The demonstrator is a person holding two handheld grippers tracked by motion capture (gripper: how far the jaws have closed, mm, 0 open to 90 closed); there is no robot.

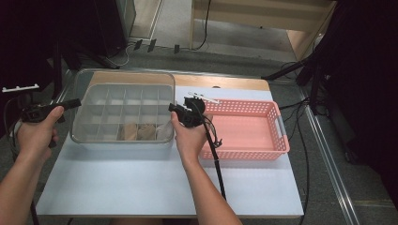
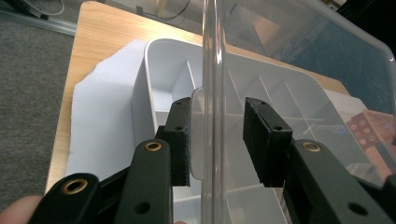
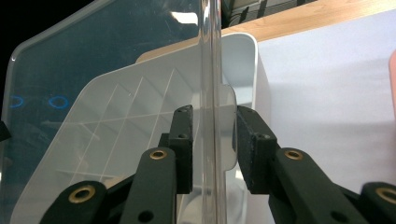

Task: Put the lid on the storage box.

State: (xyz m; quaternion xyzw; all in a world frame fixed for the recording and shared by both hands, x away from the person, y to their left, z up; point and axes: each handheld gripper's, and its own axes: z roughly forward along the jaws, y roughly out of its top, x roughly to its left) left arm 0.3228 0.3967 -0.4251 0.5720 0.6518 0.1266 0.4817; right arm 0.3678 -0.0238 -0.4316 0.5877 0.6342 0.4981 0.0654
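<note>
The black pads [image 2: 181,140] of the left tongs [image 2: 217,140] stand on either side of the edge of a clear lid [image 2: 212,70], with a gap visible on both sides, so nothing is clamped yet. The right tongs [image 3: 212,147] are likewise seen straddling the opposite edge of the lid [image 3: 212,56], parted and not closed on it. From above, the lid [image 1: 124,77] lies over a white divided box [image 1: 123,112] on the surface [image 1: 141,183], with a pink basket [image 1: 244,129] just beside it on the right. The step in hand is judged to be gripping the lid at both ends. Next, both tongs would need to be closed evenly and the lid raised level.
</note>
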